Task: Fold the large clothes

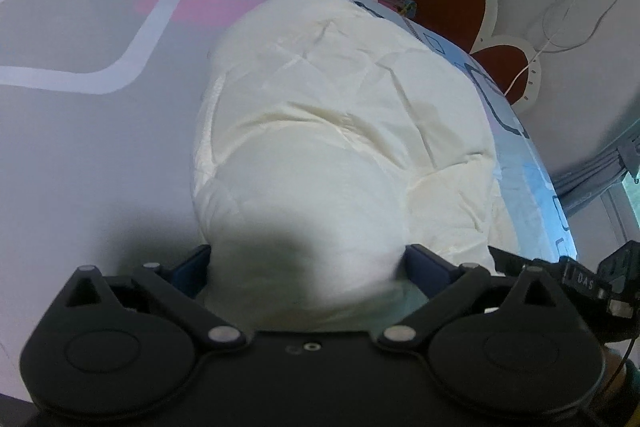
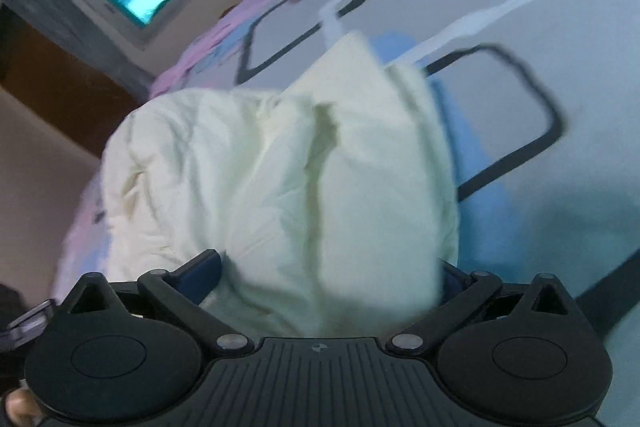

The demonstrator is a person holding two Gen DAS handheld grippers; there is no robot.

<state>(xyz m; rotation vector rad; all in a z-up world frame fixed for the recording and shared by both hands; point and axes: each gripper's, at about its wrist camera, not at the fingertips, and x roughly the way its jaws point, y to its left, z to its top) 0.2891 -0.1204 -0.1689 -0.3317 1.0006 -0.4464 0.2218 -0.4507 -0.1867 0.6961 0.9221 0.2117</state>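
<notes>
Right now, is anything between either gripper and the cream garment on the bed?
Nothing visible. The cream garment lies directly ahead of the left gripper and the right gripper, its near edge bulging between both sets of spread jaws. Only patterned bedsheet surrounds it.

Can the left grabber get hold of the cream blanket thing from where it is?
Probably yes. The left gripper stands open with the cream garment bulging right between its fingers on the bed sheet, nothing in the way.
</notes>
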